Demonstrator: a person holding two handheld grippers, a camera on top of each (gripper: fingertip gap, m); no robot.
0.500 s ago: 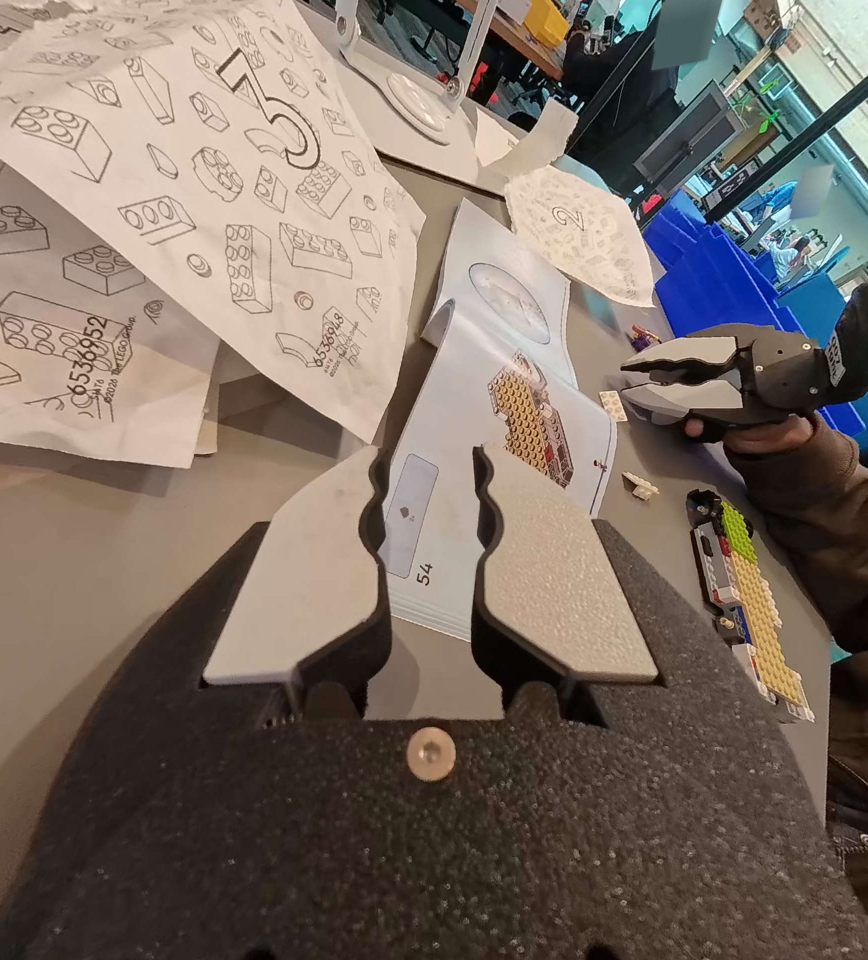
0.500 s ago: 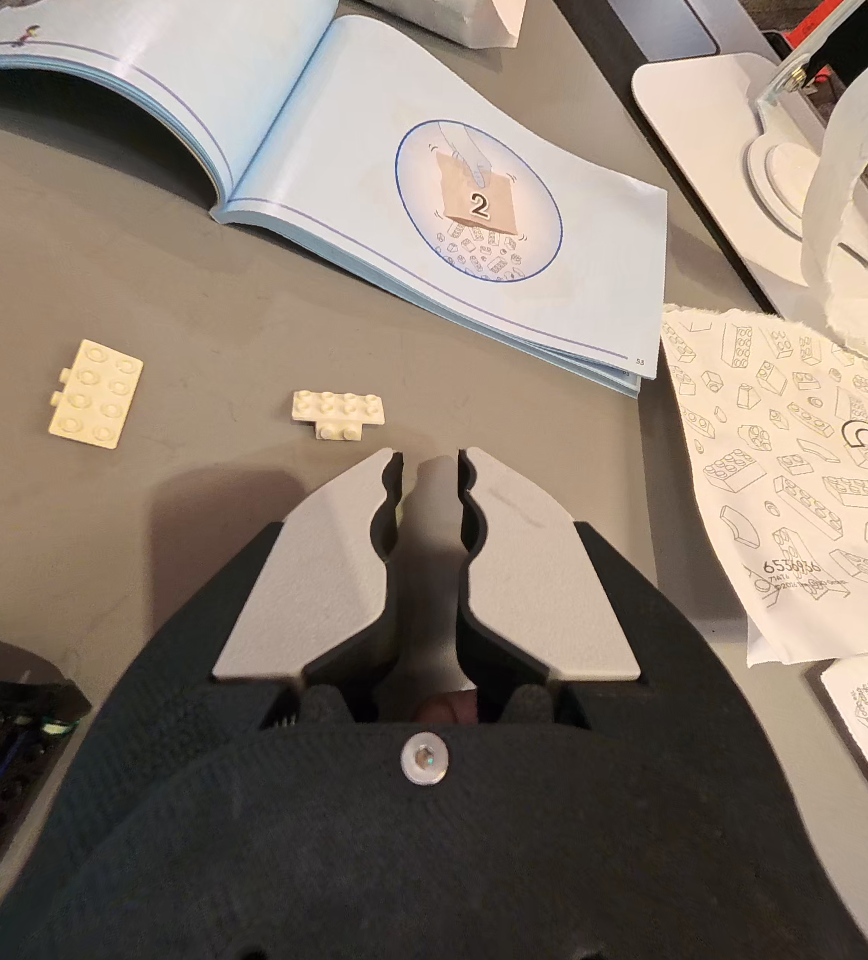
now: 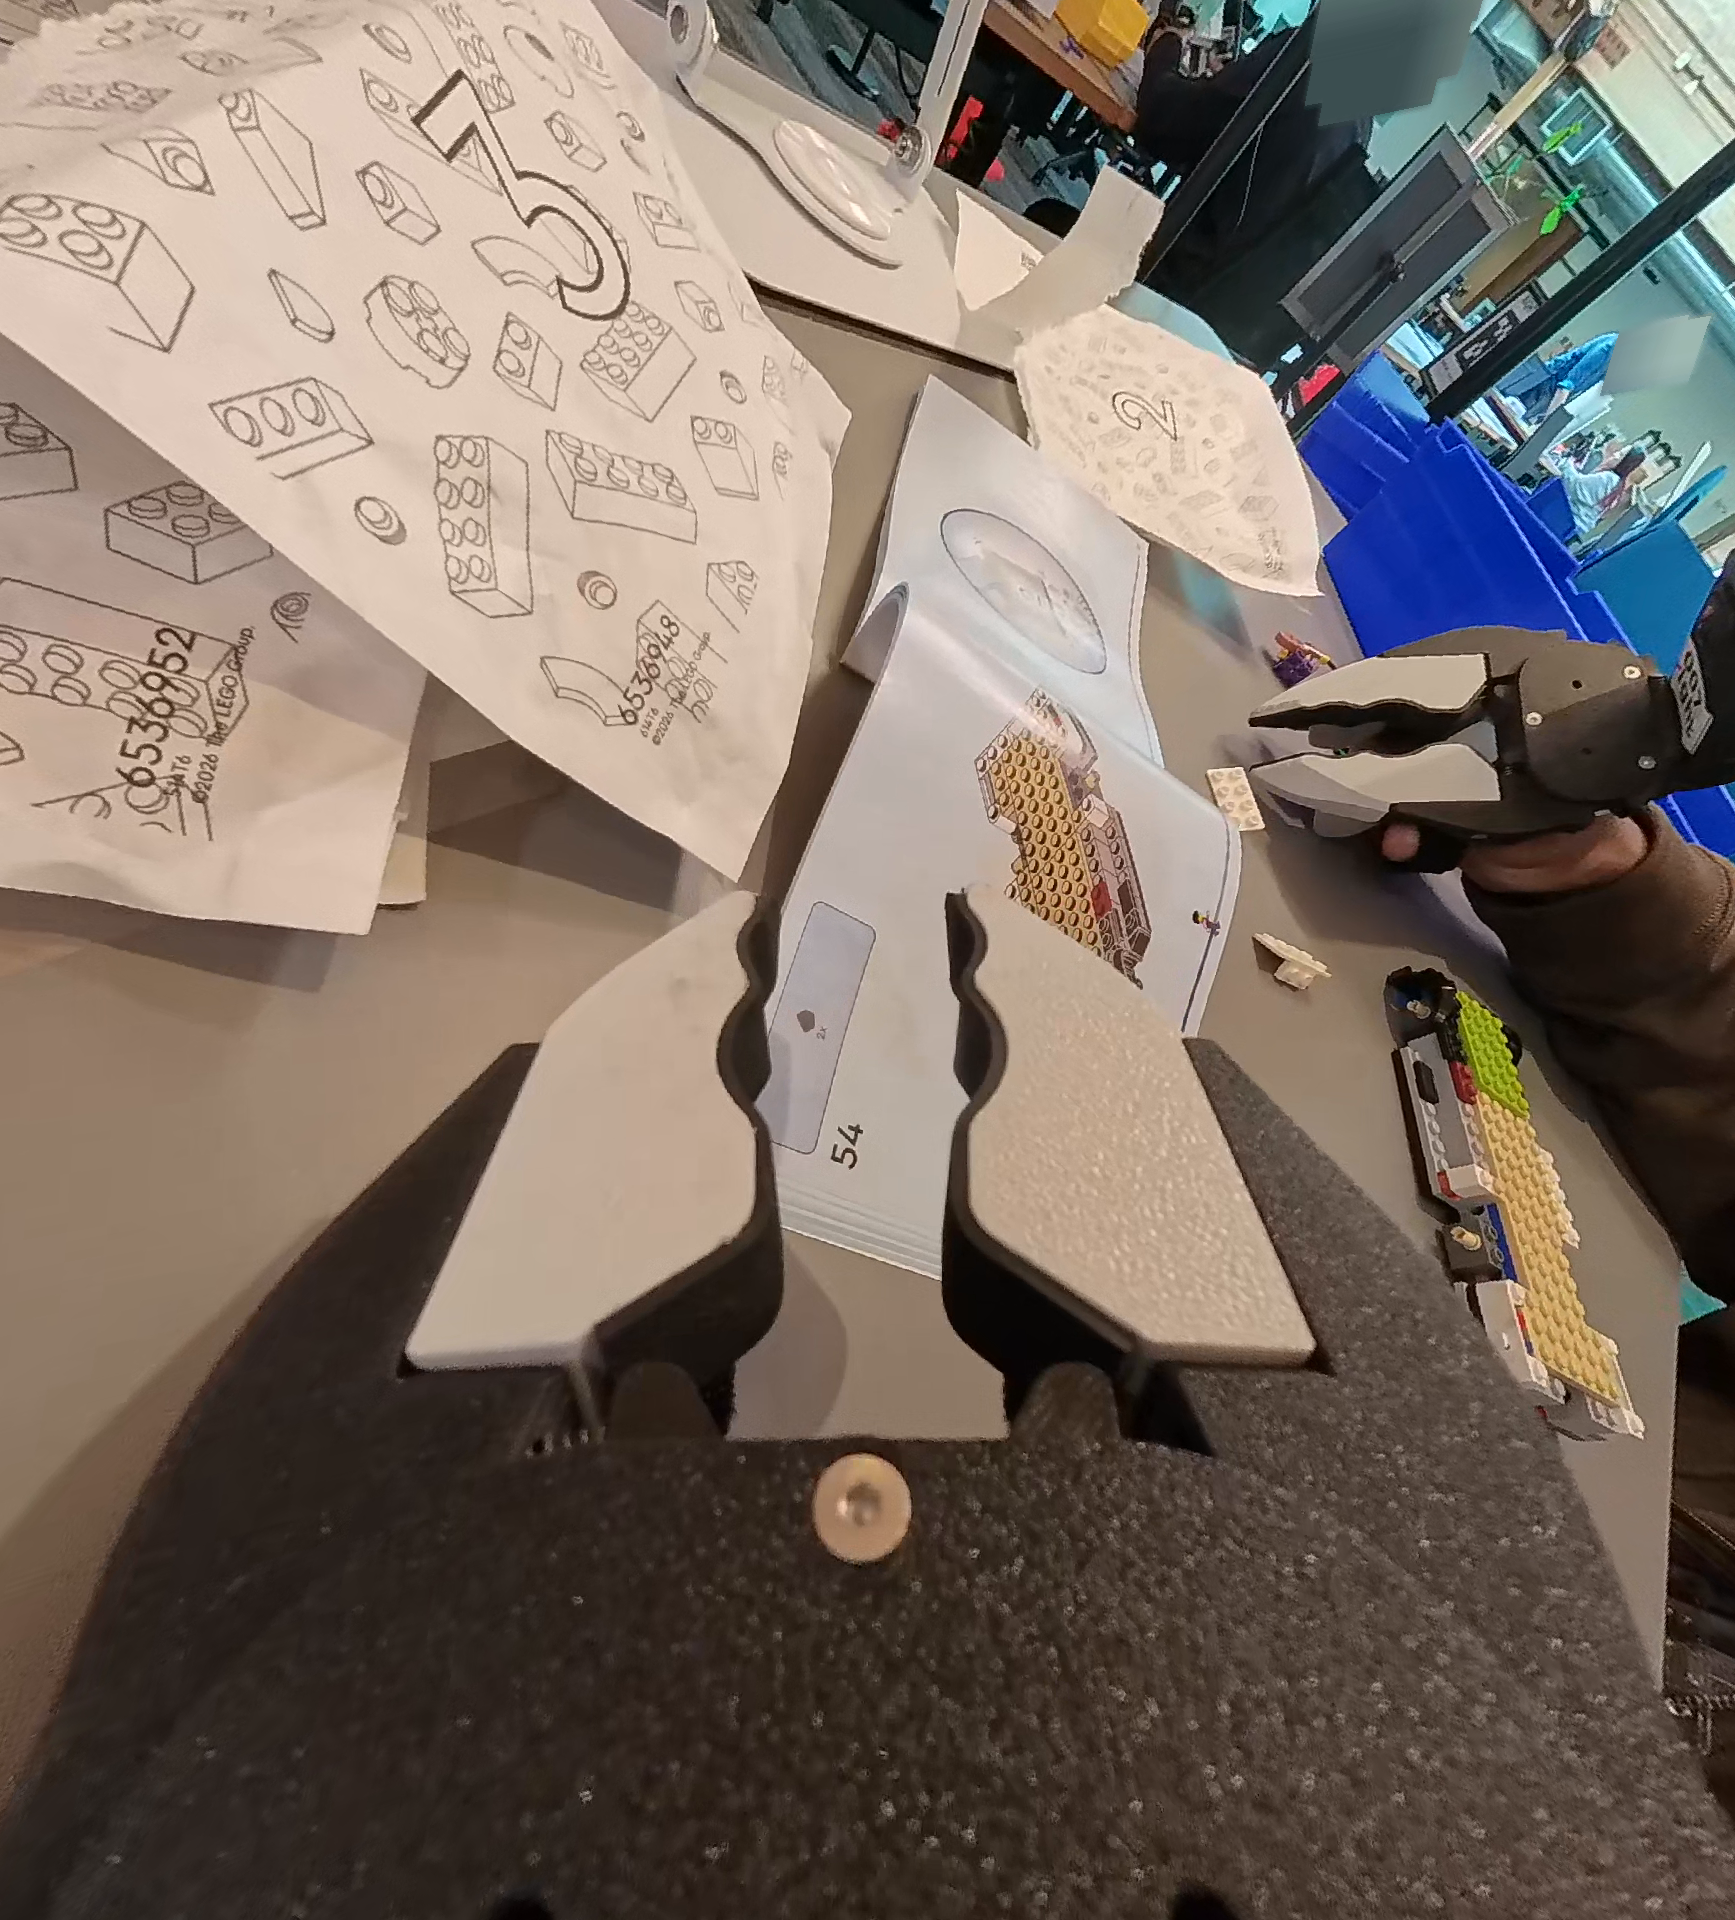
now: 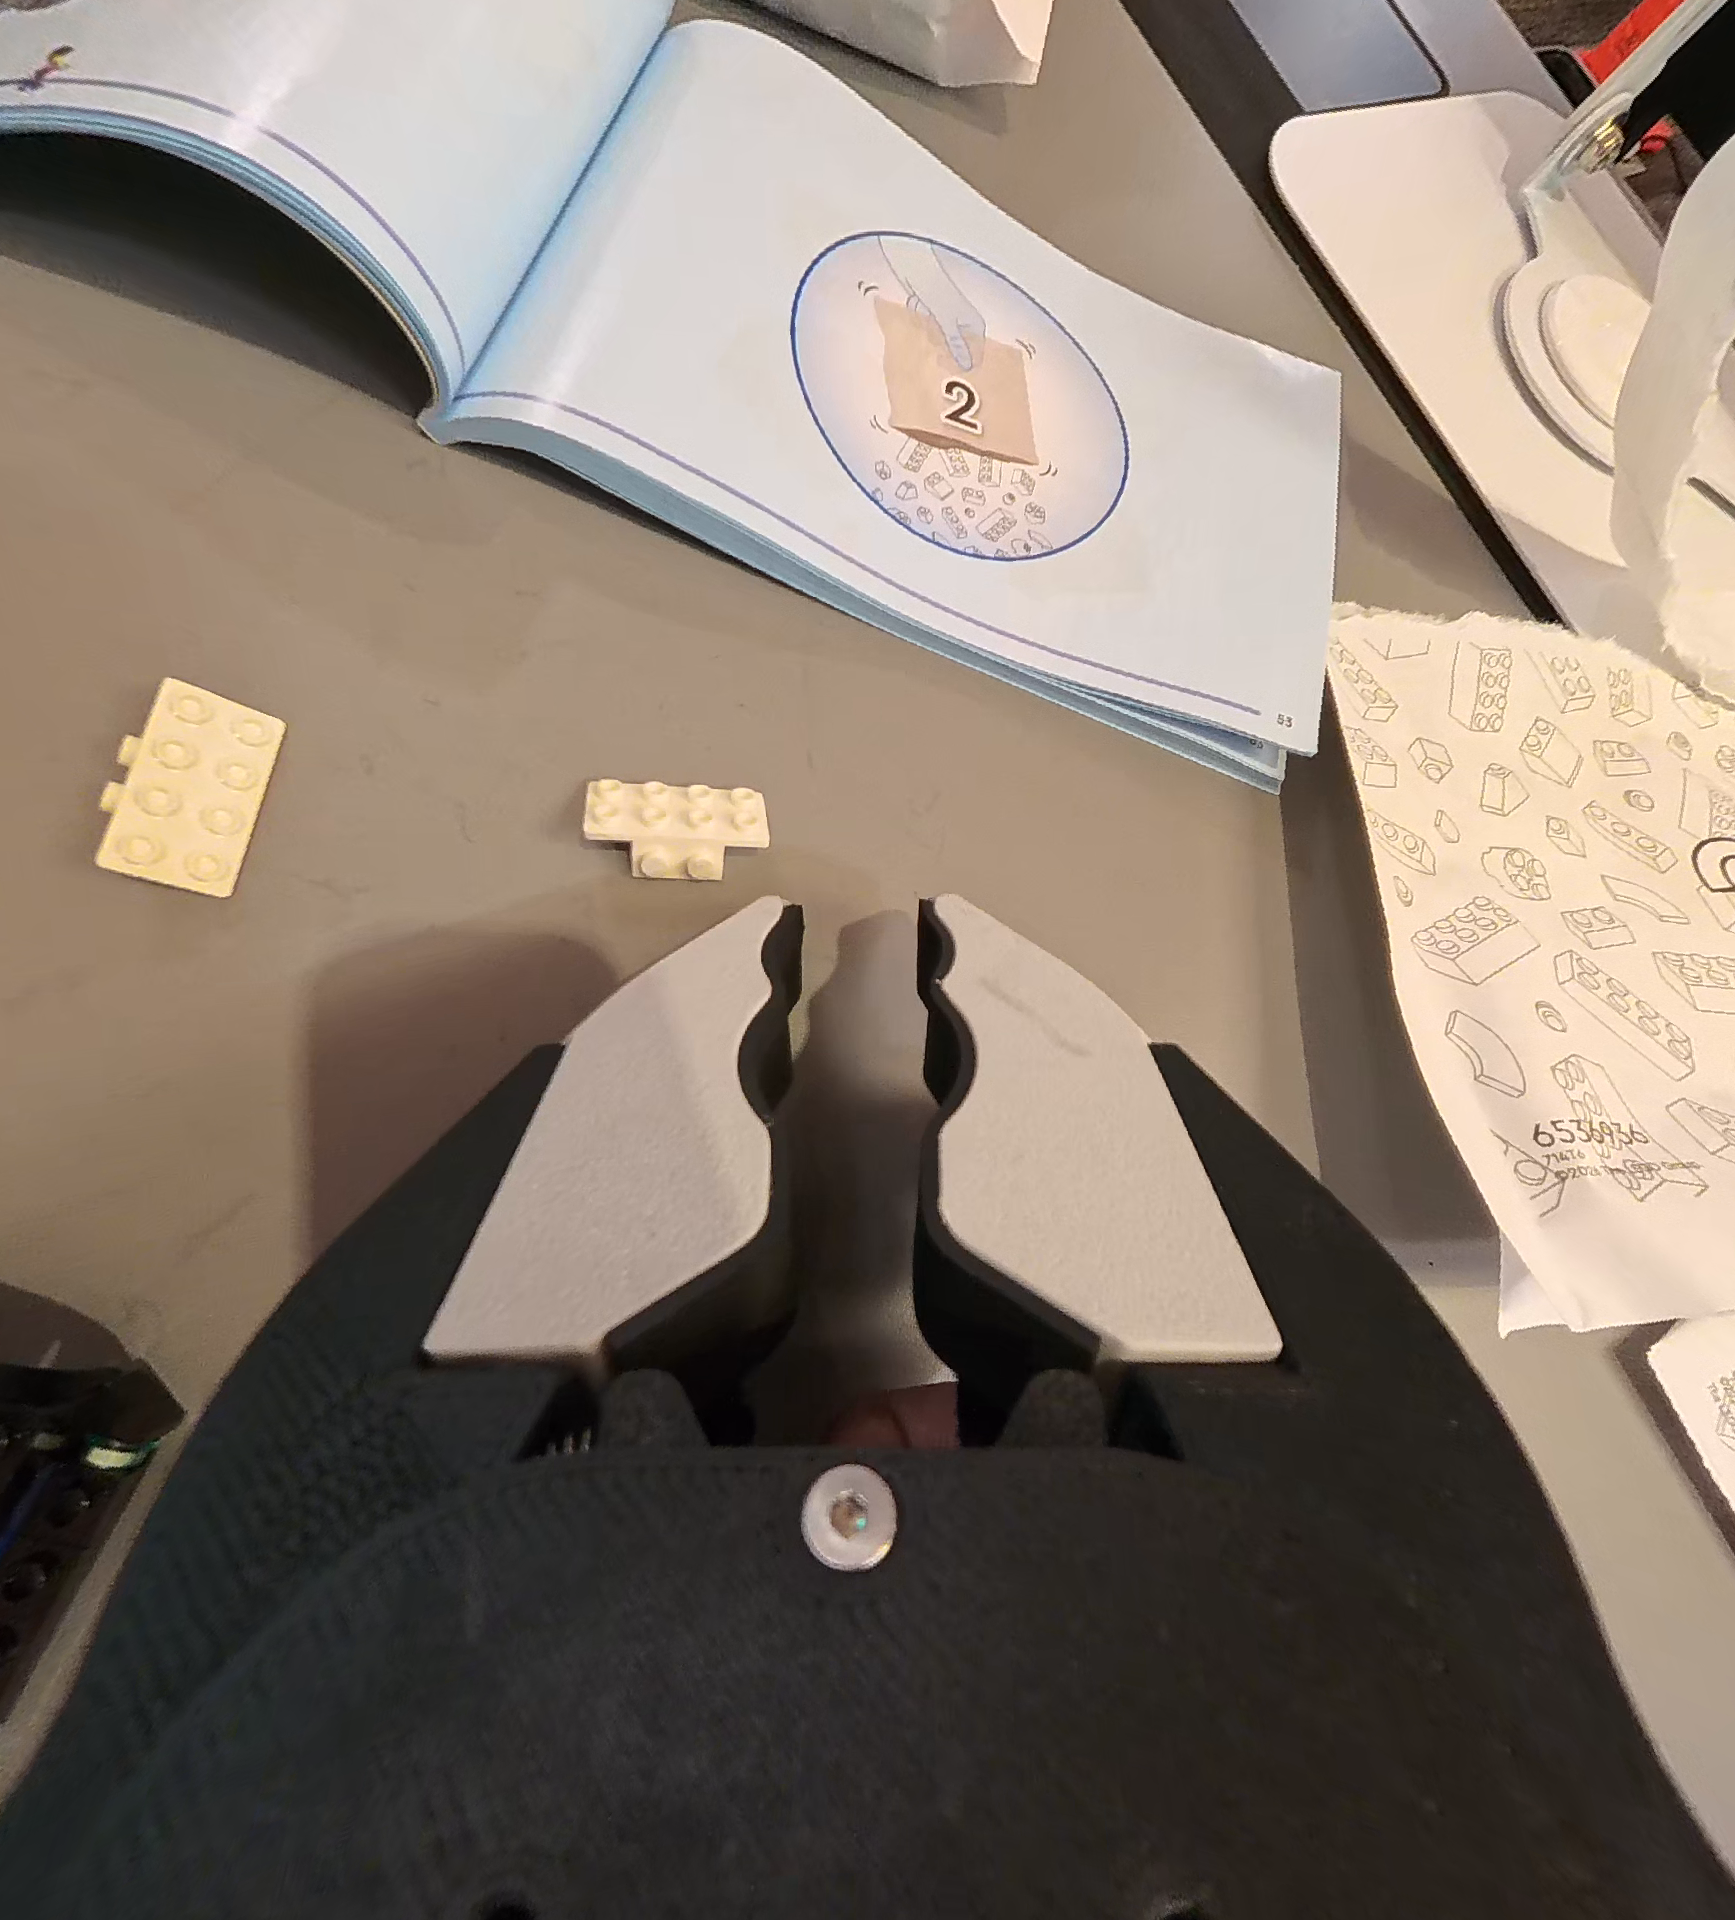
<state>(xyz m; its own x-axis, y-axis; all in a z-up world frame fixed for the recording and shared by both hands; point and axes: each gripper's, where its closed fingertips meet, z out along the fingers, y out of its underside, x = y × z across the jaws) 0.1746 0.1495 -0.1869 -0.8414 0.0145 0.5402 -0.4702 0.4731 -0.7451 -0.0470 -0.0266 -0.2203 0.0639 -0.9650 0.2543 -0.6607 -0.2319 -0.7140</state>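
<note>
Left gripper (image 3: 858,914): jaws apart, nothing between, over near corner of open booklet (image 3: 1008,831) on grey table (image 3: 115,1143).
Printed paper bags (image 3: 323,416) left of booklet.
Right gripper (image 4: 858,914): jaws narrowly apart, bare, just above table.
White bracket plate (image 4: 676,823) just beyond its tips, slightly left, not touching.
Cream plate (image 4: 190,784) farther left.
Brick model (image 3: 1507,1226) at right table edge, near sleeve (image 3: 1673,1039).
</note>
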